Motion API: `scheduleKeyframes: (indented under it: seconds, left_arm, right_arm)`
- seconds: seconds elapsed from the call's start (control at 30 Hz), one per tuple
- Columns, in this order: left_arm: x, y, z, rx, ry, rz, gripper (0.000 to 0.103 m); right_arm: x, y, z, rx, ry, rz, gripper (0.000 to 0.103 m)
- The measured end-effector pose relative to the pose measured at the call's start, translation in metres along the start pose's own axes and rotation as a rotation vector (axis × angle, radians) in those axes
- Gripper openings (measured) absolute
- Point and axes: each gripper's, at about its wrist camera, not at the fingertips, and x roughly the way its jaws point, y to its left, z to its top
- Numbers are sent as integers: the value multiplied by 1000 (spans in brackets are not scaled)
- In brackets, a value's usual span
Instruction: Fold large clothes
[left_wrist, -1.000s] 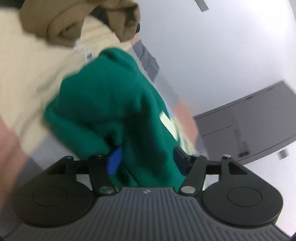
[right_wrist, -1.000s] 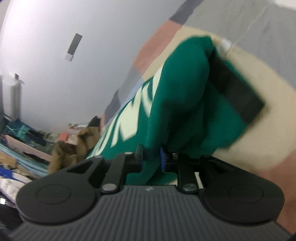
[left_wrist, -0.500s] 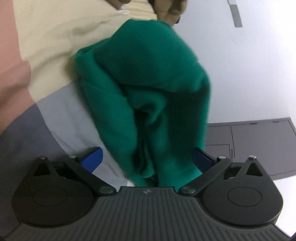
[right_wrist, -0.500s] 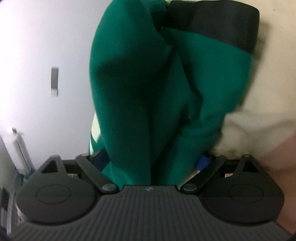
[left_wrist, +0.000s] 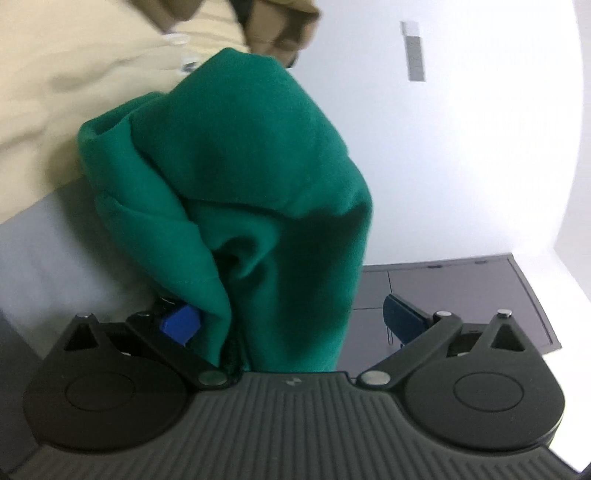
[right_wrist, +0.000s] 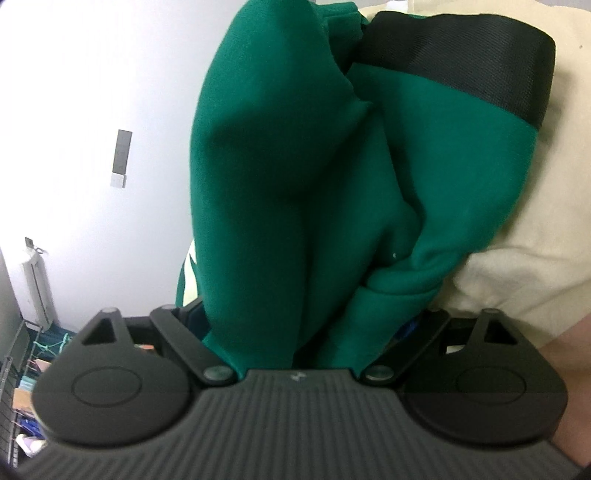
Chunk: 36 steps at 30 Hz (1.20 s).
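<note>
Release confirmed on both sides: the left gripper (left_wrist: 291, 321) has just been opening and its jaws now stand spread wide, the green garment (left_wrist: 236, 192) lying loose between them with clear air beside the right-hand pad. The right gripper (right_wrist: 303, 325) has likewise just been opening; its jaws are spread, cloth bunched between them but not pinched. A second ago both claws were pinching this same fabric. Judgement: a fold has been laid down and let go, and the next step is to draw both tools back without dragging the cloth.

The garment sits in a rounded heap on a cream bedspread (left_wrist: 74, 74), its black cuff (right_wrist: 461, 51) uppermost in the right view. A brown garment (left_wrist: 280, 26) lies beyond it. A dark cabinet (left_wrist: 461, 295) stands by the white wall.

Obstruction: folds drape over each tool's front edge and may snag on withdrawal
</note>
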Motion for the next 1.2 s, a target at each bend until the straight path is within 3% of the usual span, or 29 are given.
scheduleKeyframes:
  seconds: [0.33,0.5,0.73,0.87,0.93,1.07,1.1,1.13,1.2]
  left_arm:
    - [16,25,20,-227,-102,128,103]
    - [26,22,26,-195,-113,171,103]
    - [33,26,30,-106,-86,206,101]
    - [39,21,32,-63,-87,241,86]
    - [39,21,34,-47,-83,248,78]
    - [40,18,35,20,-77,246,60]
    - [39,17,35,38,-75,241,56]
    - [39,16,35,54,-71,237,55]
    - [37,12,35,81,-65,232,50]
  right_arm:
    - [-2,1,-4,-35,-3,6,92]
    - [1,5,-2,-25,-4,-3,92]
    - [3,3,13,140,-20,36,95]
    - [22,3,18,157,-44,-25,96]
    - [33,7,20,131,-56,-31,103]
    - [47,20,22,52,-65,-53,103]
    - [48,22,22,29,-66,-44,96]
    - [47,23,23,2,-62,-34,80]
    - [42,26,27,-56,-42,-9,67]
